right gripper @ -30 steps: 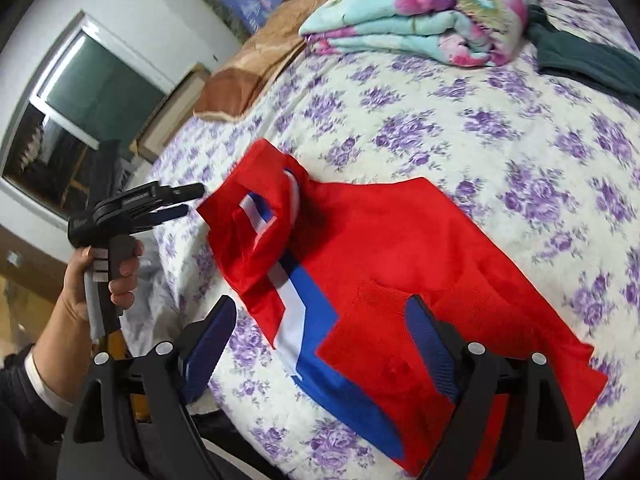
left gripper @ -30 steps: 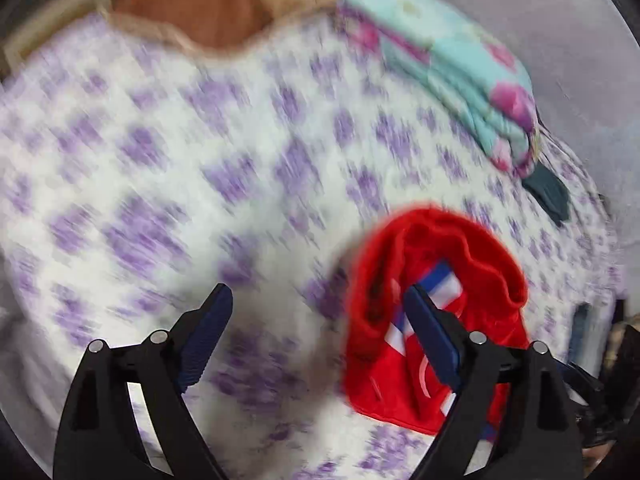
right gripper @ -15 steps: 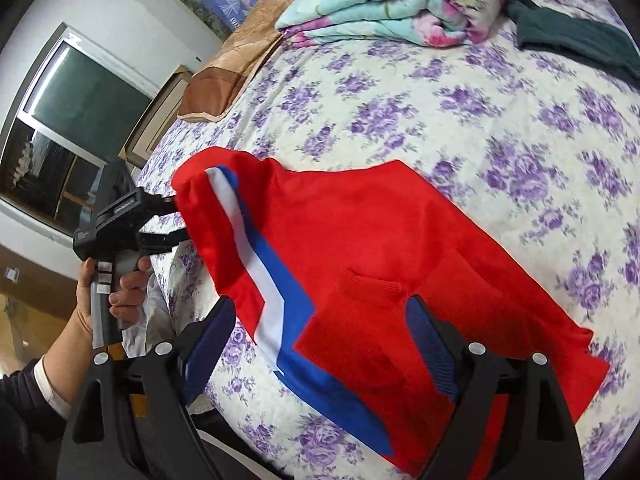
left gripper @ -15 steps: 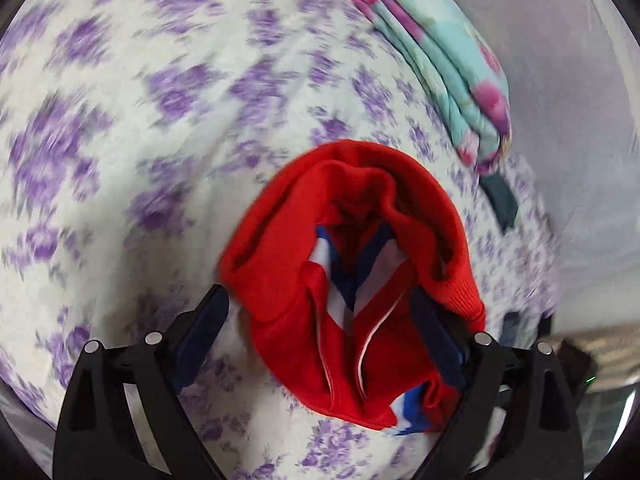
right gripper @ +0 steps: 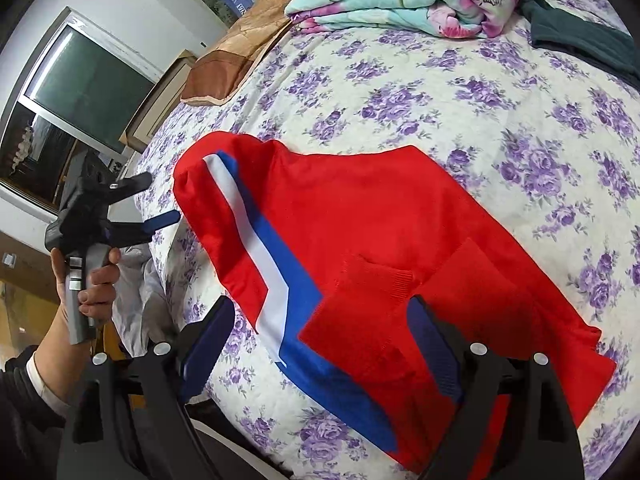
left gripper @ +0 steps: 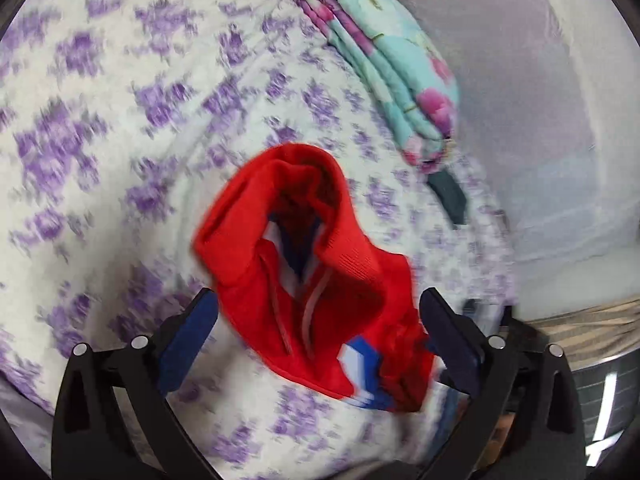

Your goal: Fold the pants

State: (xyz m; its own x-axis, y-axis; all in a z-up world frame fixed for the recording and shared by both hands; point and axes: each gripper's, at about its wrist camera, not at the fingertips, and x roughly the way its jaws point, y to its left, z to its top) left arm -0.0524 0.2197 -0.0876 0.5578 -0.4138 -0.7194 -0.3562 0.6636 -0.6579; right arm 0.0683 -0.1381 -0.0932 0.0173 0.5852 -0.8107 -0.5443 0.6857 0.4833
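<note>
Red pants (right gripper: 384, 240) with a white and blue side stripe lie spread on the bed in the right wrist view. In the left wrist view their waist end (left gripper: 312, 280) faces me, bunched open, with drawstrings showing. My left gripper (left gripper: 318, 332) is open, jaws wide on either side of the waist, apart from the cloth. It also shows in the right wrist view (right gripper: 156, 200), open, just left of the waist. My right gripper (right gripper: 320, 344) is open and empty above the pants near the front bed edge.
The bed sheet (right gripper: 460, 92) is white with purple flowers. A folded floral quilt (right gripper: 408, 0) and a dark green garment (right gripper: 576, 36) lie at the far side. A brown pillow (right gripper: 240, 52) lies at the back left, by a window (right gripper: 80, 88).
My left gripper has swung in toward the waist end and now frames it. The folded-over waist has been laid out flatter. My right gripper has hardly moved.
</note>
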